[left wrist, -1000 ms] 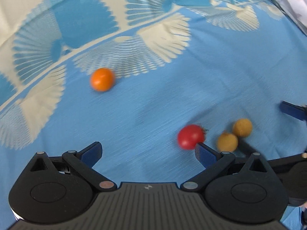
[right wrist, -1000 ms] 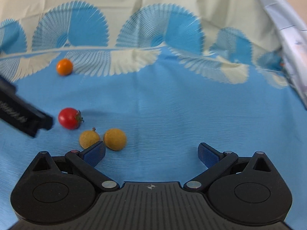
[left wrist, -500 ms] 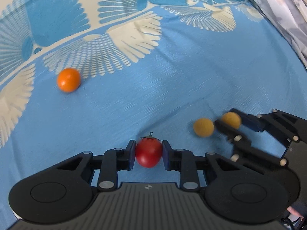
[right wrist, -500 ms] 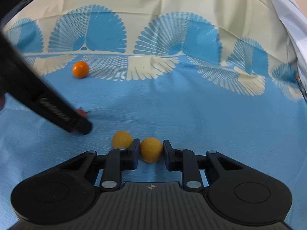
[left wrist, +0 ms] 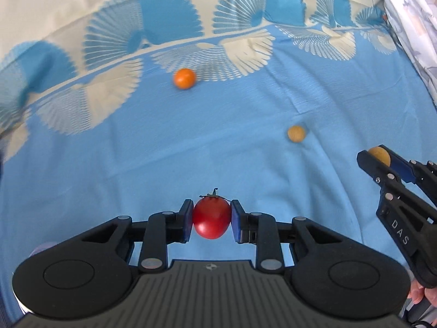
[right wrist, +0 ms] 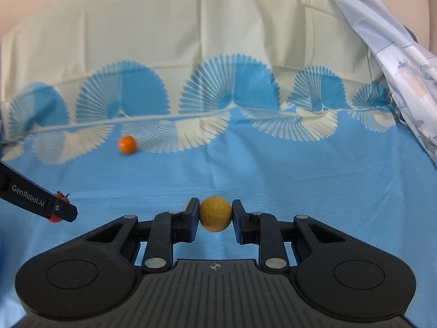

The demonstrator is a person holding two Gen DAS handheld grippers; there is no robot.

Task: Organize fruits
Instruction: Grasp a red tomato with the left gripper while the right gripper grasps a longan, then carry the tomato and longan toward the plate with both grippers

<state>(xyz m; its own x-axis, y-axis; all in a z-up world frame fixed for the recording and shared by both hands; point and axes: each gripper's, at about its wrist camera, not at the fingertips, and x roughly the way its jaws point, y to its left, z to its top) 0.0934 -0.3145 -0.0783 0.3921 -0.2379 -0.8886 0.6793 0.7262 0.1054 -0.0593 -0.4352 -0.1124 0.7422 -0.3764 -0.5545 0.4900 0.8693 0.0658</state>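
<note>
- Holding a red tomato in our left gripper, its blue pads pressed on both flanks, stem pointing toward 12 o'clock in the left wrist view.
- We hold a tan round fruit in our right gripper, clamped between both pads, at centre of the right wrist view.
- Left wrist view: right gripper enters at 3 o'clock, the tan fruit showing at its tip.
- Second tan fruit lies loose on the blue patterned cloth, toward 2 o'clock of the tomato, apart from both grippers.
- Small orange fruit sits at 12 o'clock, on the fan-print band, well apart from the rest.
- Right wrist view: the orange fruit lies at 10 o'clock; left gripper comes in at 9 o'clock with the tomato mostly hidden behind its finger.
- Pale printed fabric is bunched at 2 o'clock.
</note>
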